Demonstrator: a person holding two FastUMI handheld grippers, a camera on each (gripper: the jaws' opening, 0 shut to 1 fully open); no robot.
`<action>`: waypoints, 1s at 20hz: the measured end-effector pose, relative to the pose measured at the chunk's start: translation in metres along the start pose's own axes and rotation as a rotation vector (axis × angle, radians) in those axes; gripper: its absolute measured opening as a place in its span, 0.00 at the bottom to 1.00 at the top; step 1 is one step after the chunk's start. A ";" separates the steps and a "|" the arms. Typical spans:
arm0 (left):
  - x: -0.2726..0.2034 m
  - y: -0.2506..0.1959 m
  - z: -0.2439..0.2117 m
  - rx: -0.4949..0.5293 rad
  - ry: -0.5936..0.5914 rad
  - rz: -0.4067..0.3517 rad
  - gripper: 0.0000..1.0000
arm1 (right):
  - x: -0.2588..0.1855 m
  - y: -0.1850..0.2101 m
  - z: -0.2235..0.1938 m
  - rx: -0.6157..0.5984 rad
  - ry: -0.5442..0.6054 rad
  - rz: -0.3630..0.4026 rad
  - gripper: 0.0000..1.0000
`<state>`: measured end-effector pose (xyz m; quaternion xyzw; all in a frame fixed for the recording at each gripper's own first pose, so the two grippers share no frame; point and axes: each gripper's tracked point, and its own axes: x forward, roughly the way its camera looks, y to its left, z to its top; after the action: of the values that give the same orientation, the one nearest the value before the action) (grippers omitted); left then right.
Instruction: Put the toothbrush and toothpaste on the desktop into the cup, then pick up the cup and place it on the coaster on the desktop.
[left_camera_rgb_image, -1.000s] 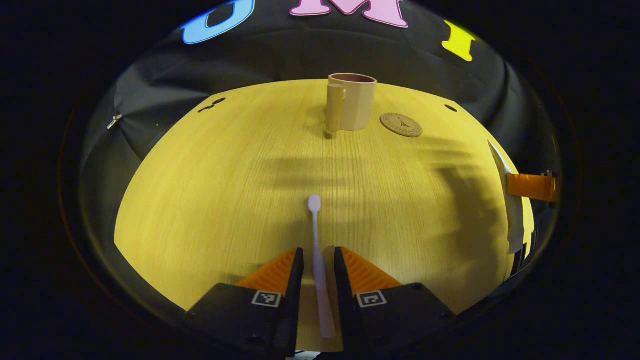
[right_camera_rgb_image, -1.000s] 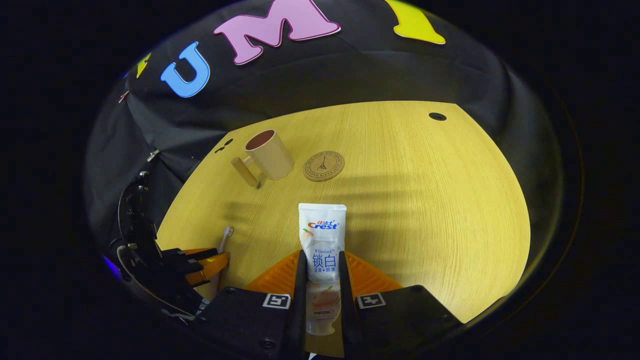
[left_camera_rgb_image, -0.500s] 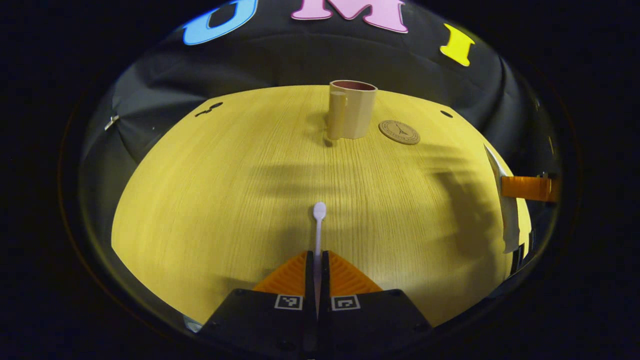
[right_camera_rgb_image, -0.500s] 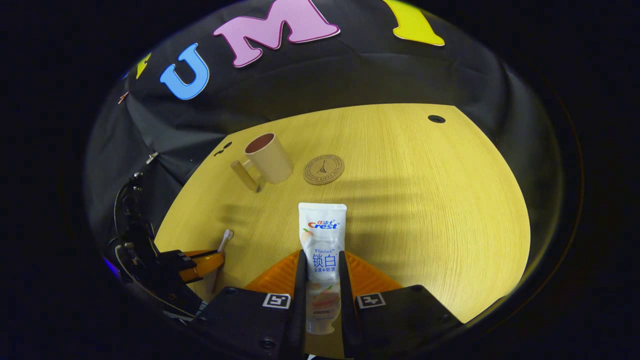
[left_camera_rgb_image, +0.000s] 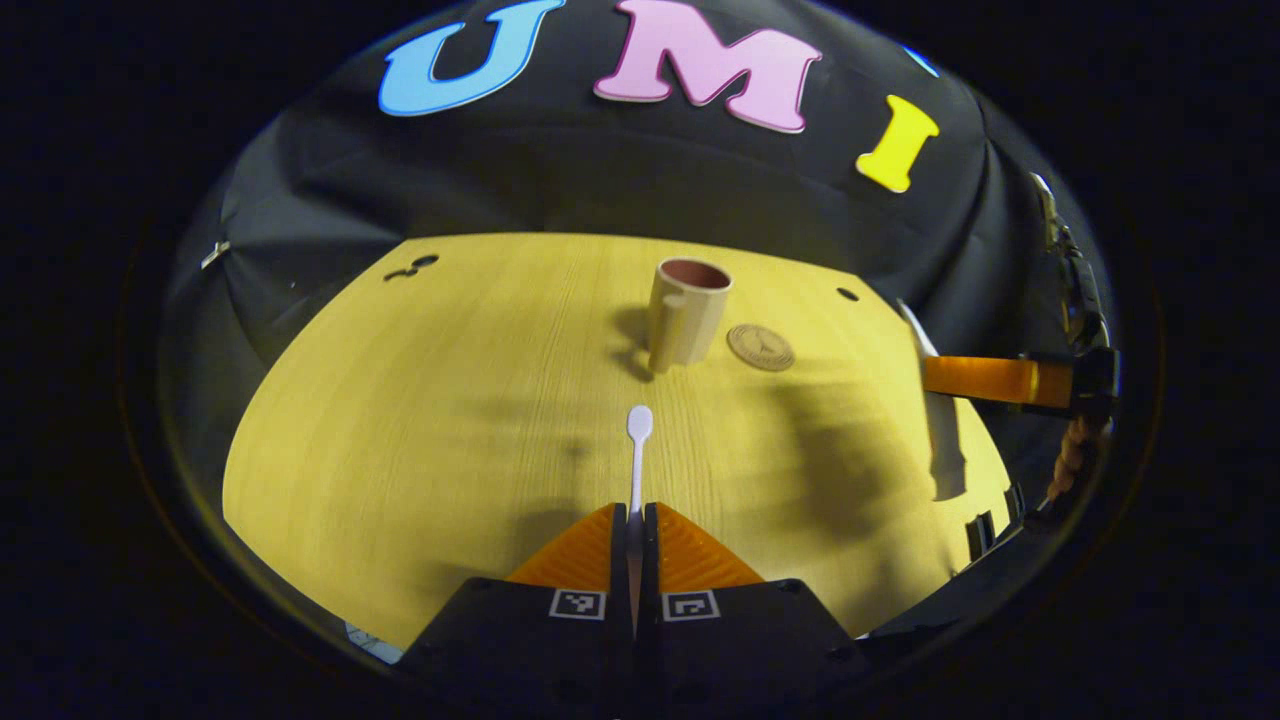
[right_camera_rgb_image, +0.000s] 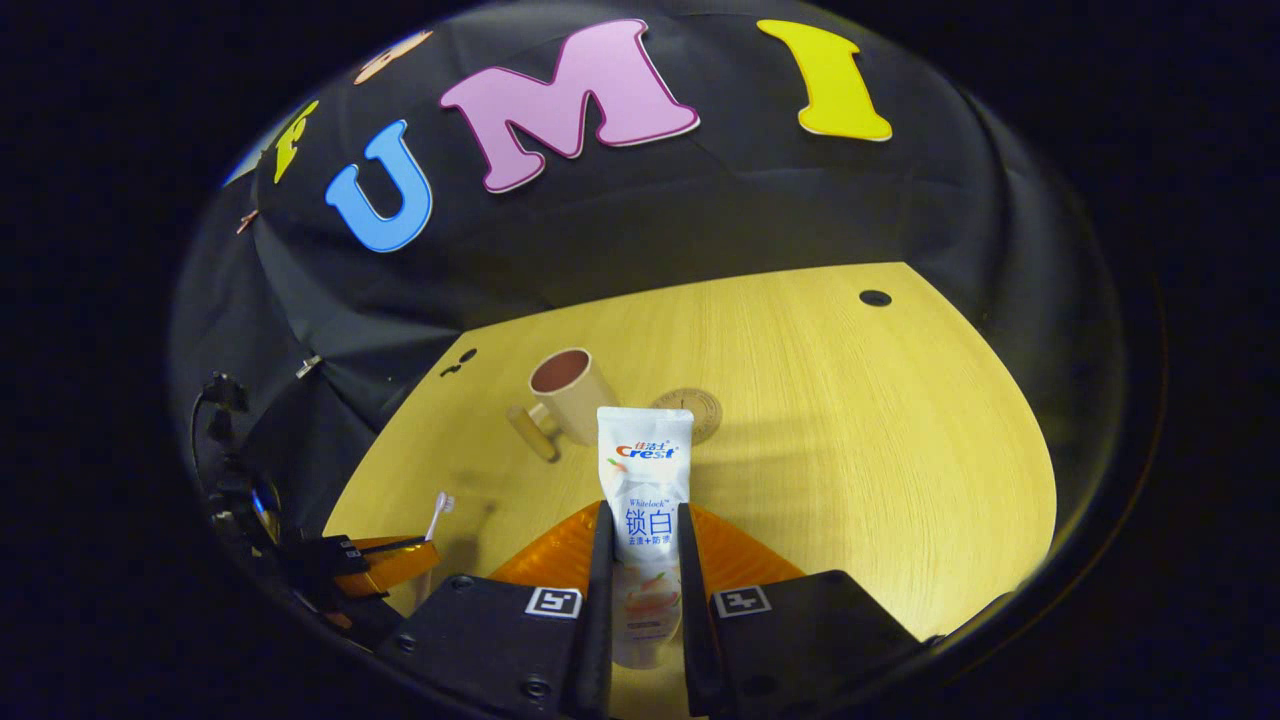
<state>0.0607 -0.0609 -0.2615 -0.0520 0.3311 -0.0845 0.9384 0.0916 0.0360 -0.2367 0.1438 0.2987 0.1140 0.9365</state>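
Held: toothbrush (left_camera_rgb_image: 637, 450) clamped in my left gripper (left_camera_rgb_image: 635, 520), toothpaste (right_camera_rgb_image: 645, 480) in my right gripper (right_camera_rgb_image: 645, 560); both long axes point forward toward cup (left_camera_rgb_image: 686, 312), ahead.

Left gripper (left_camera_rgb_image: 635, 525) is clamped on the toothbrush (left_camera_rgb_image: 637, 440); right gripper (right_camera_rgb_image: 645, 560) grips the toothpaste (right_camera_rgb_image: 644, 480); both raised above the bench (left_camera_rgb_image: 420, 400).
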 end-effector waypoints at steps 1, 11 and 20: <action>-0.006 -0.002 0.008 0.009 -0.021 -0.018 0.06 | 0.004 0.007 0.009 -0.005 -0.022 0.002 0.33; -0.040 0.026 0.038 -0.033 -0.130 -0.087 0.06 | 0.077 0.080 0.115 -0.034 -0.240 0.051 0.33; -0.040 0.064 0.024 -0.075 -0.130 -0.060 0.06 | 0.169 0.106 0.143 -0.092 -0.351 0.082 0.33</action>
<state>0.0529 0.0110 -0.2284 -0.1025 0.2708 -0.0965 0.9523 0.2974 0.1569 -0.1788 0.1304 0.1191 0.1391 0.9744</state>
